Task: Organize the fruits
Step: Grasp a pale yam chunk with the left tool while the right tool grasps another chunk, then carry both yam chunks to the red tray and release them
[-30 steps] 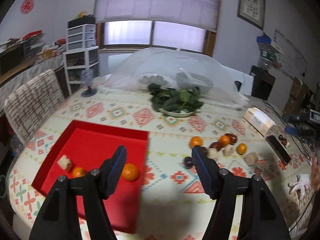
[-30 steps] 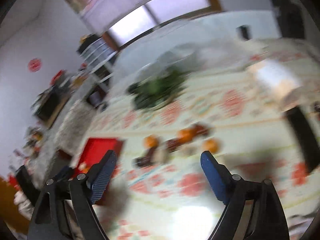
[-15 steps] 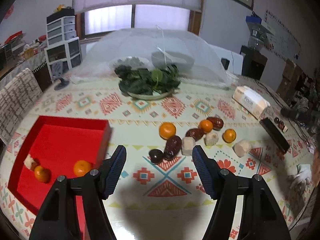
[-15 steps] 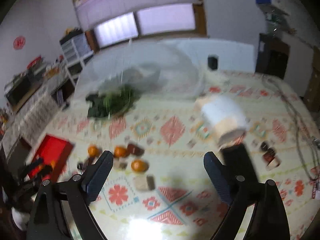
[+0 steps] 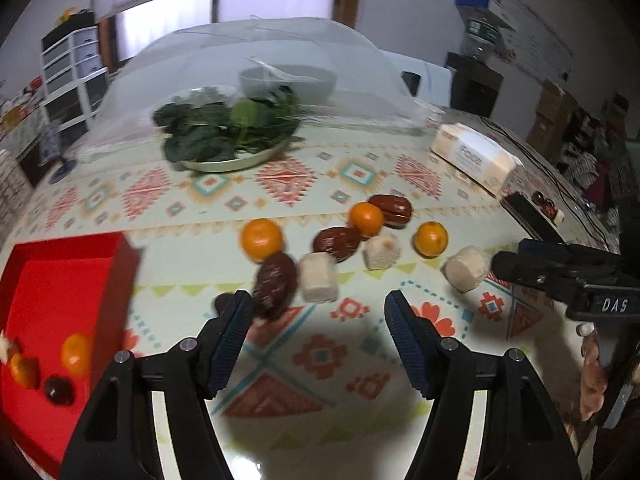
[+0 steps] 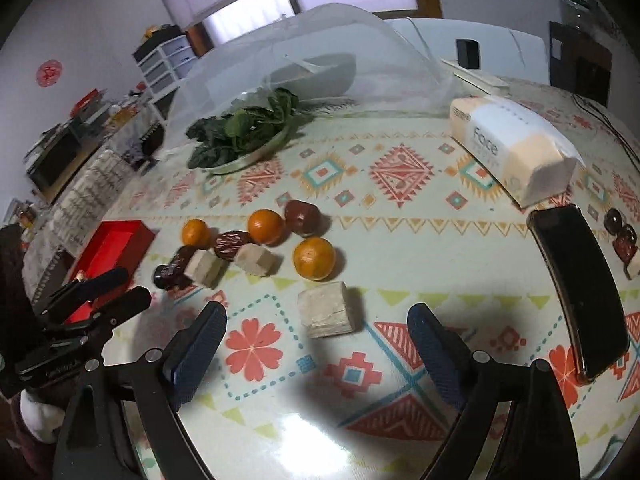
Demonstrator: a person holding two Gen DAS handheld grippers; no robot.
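Right wrist view: the right claw point(image 6: 316, 340) hangs released, tilted down over a pale cube point(image 6: 328, 314); left claw point(image 5: 318, 320), also released, hovers left of that cube.

In the left wrist view the red tray point(image 5: 60, 280) runs off the left edge of the frame, and the fruit in its lower-left corner is smeared by motion blur (one pale piece is cut by the edge). A small dark fruit point(image 5: 224, 303) at centre is partly hidden behind the left gripper's finger point(image 5: 230, 336). At far right, the phone point(image 5: 532, 220) is partly covered by the right gripper point(image 5: 532, 268).
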